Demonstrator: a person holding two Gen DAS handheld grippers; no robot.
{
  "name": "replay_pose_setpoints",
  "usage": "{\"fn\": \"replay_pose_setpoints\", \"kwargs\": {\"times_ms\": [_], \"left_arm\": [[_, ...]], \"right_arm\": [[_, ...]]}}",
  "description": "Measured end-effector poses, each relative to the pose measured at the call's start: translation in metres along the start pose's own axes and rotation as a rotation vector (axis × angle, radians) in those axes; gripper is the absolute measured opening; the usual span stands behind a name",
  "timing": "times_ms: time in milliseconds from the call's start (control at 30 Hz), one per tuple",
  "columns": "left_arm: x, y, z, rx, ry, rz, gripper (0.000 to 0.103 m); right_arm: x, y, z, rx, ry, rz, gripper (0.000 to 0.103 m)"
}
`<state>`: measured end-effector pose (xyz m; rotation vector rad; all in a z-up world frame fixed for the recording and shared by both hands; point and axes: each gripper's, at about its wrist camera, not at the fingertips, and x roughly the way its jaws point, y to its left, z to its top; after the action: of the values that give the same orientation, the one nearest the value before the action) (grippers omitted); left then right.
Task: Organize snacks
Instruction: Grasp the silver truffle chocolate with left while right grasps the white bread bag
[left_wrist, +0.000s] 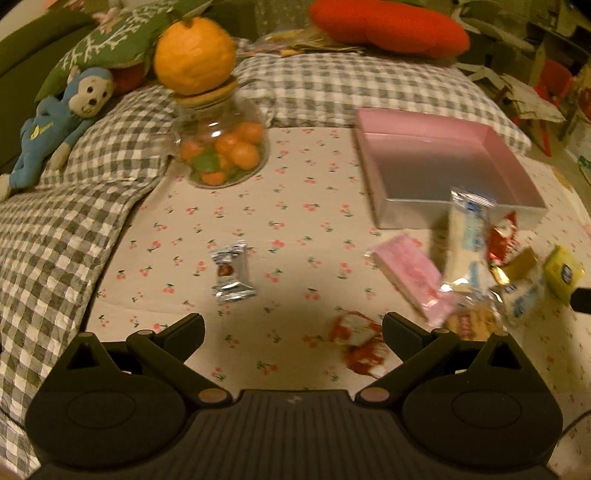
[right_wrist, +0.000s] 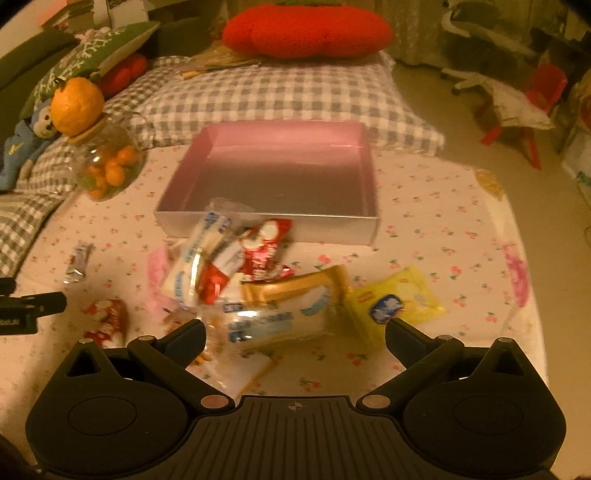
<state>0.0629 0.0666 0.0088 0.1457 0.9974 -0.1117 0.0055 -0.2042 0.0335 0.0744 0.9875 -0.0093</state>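
An empty pink box (left_wrist: 443, 162) (right_wrist: 280, 173) sits on the cherry-print cloth. In front of it lies a pile of wrapped snacks: a white-blue packet (left_wrist: 467, 236) (right_wrist: 205, 243), a pink packet (left_wrist: 410, 271), a red packet (right_wrist: 258, 249), a gold-and-white packet (right_wrist: 291, 306) and a yellow packet (left_wrist: 563, 273) (right_wrist: 395, 302). A silver packet (left_wrist: 231, 271) (right_wrist: 78, 261) lies alone to the left. A small red packet (left_wrist: 360, 341) (right_wrist: 107, 321) rests near my left gripper (left_wrist: 293, 326), which is open and empty. My right gripper (right_wrist: 295, 332) is open just before the gold packet.
A glass jar of small oranges (left_wrist: 221, 147) (right_wrist: 107, 166), topped by a big orange (left_wrist: 194, 55), stands at the back left. Checked pillows (left_wrist: 332, 88), a blue monkey toy (left_wrist: 62, 118) and a red cushion (right_wrist: 306, 29) surround the cloth. The cloth's right edge drops to the floor.
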Motion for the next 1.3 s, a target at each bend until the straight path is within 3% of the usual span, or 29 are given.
{"fn": "replay_pose_setpoints", "kwargs": {"times_ms": [233, 433, 633, 767, 1000, 1300], "left_arm": [[0.017, 0.019, 0.007, -0.018, -0.002, 0.01, 0.103], [0.036, 0.045, 0.013, -0.101, 0.031, 0.002, 0.102], [0.061, 0.063, 0.014, -0.168, 0.059, 0.023, 0.091], [0.074, 0.071, 0.014, -0.209, 0.061, 0.023, 0.079], [0.086, 0.08, 0.015, -0.243, 0.041, -0.012, 0.067], [0.096, 0.073, 0.015, -0.22, 0.03, -0.065, 0.058]], "right_arm": [[0.009, 0.019, 0.01, -0.02, -0.006, -0.008, 0.103], [0.024, 0.024, 0.016, 0.045, 0.013, 0.096, 0.103], [0.042, 0.023, 0.02, 0.125, 0.008, 0.214, 0.102], [0.055, 0.025, 0.025, 0.158, 0.0, 0.25, 0.101], [0.072, 0.032, 0.025, 0.15, -0.017, 0.315, 0.098], [0.09, 0.043, 0.018, 0.096, -0.028, 0.278, 0.082]]}}
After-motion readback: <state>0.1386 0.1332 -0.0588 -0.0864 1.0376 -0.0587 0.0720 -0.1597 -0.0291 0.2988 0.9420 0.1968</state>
